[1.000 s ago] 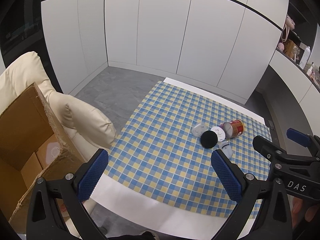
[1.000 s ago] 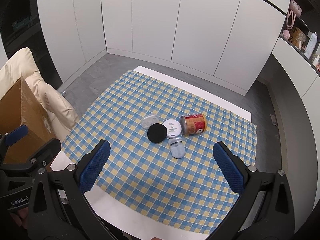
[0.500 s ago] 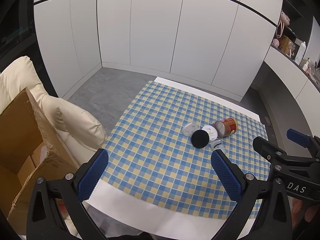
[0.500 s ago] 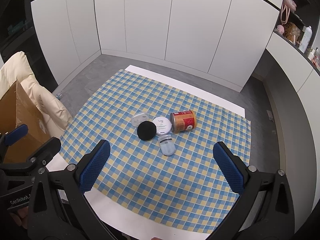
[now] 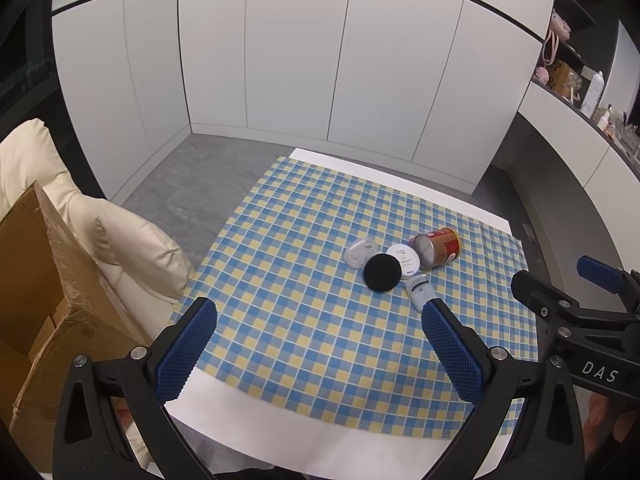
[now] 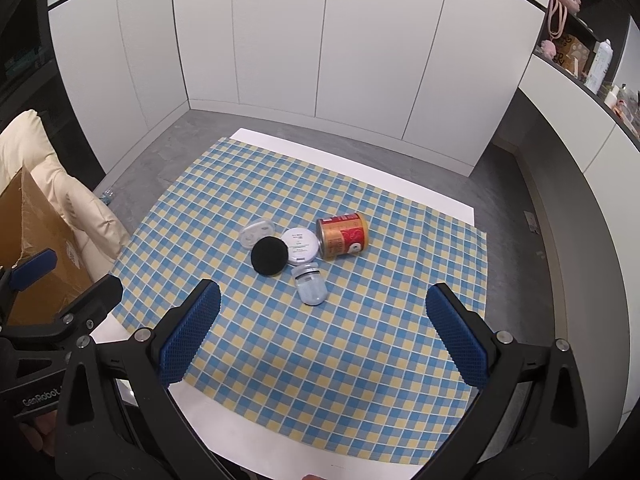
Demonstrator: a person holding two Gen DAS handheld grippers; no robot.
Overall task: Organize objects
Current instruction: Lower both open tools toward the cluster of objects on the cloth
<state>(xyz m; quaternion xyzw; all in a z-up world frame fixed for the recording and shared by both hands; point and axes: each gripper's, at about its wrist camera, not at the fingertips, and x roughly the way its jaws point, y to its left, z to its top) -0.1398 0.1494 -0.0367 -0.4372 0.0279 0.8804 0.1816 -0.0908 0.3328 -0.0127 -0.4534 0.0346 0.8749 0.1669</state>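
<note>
Both wrist views have shifted since a second ago: the object cluster sits more toward centre in each, and less of the cardboard box shows at the left. Objects themselves haven't moved relative to each other.

Left gripper (image 5: 318, 316): jaws spread wide, nothing between the blue pads, hovering above the near-left part of the table (image 5: 280, 432). Right gripper (image 6: 322, 302): also spread wide and empty, above the near edge of the checked cloth (image 6: 360, 360).

Cluster lies on the cloth, centre to far right:
- red-and-gold can (image 6: 342, 236) on its side, rightmost
- white round compact (image 6: 300, 245) touching the can's left end
- black round puff (image 6: 269, 257) overlapping the compact's near-left edge
- clear lidded case (image 6: 256, 233) far-left of the puff, touching it
- pale blue case (image 6: 310, 289) nearest, just beside puff and compact

Cardboard box (image 5: 36, 300) stands open at far left, off the table, against a cream cushion (image 5: 132, 252). White cabinet fronts (image 6: 320, 60) behind.
</note>
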